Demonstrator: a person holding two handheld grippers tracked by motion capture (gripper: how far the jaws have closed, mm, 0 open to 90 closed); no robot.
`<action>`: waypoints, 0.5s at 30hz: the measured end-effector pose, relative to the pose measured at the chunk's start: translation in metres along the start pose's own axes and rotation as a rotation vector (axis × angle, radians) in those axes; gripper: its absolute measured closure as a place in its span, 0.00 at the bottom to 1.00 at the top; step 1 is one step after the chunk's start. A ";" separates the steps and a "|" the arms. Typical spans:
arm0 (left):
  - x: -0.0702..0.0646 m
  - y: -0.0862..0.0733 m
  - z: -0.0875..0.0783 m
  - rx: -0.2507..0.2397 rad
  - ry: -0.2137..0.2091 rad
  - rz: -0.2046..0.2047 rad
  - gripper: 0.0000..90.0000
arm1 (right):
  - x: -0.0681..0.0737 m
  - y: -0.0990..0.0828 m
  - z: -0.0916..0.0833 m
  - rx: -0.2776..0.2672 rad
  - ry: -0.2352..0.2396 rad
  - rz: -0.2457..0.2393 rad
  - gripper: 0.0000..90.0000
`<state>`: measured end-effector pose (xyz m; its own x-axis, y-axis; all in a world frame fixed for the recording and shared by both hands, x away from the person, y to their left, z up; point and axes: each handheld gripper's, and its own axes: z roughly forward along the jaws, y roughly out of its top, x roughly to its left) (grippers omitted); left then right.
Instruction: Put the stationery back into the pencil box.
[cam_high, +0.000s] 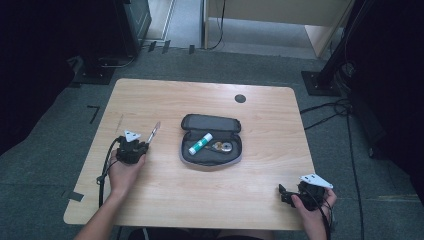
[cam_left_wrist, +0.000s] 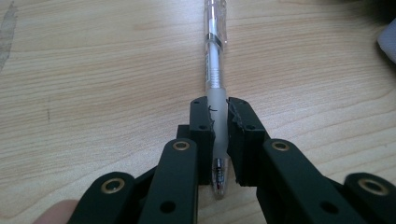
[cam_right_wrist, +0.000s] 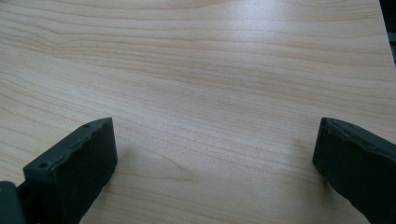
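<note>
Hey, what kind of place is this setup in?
Probably a lab or recording room: a wooden table on grey carpet, cables across the floor, dark stands around it, and an open pencil case laid out.

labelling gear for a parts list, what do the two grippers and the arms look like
Both grippers are black: the left gripper and the right gripper. Each carries a pale three-cornered plate on top and trails a black cable. Their jaws are linked bars with brass-ringed pivots and blocky black pads. The forearms are bare, no sleeves in view.

Open pencil case mid-table
</note>
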<state>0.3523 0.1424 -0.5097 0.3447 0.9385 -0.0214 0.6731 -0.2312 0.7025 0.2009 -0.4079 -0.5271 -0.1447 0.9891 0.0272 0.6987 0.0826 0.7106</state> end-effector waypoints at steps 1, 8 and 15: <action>0.001 0.000 0.000 0.003 -0.007 0.004 0.91 | 0.000 0.000 0.000 0.000 0.000 0.000 0.00; 0.011 0.000 -0.003 -0.011 -0.017 -0.026 0.91 | 0.000 0.000 0.000 0.000 0.000 0.000 0.00; 0.010 0.003 -0.015 -0.038 -0.050 -0.001 0.92 | 0.000 0.000 0.000 0.000 0.000 0.000 0.00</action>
<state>0.3483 0.1548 -0.4968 0.3769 0.9245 -0.0566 0.6485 -0.2197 0.7288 0.2009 -0.4079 -0.5271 -0.1448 0.9891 0.0267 0.6987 0.0831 0.7105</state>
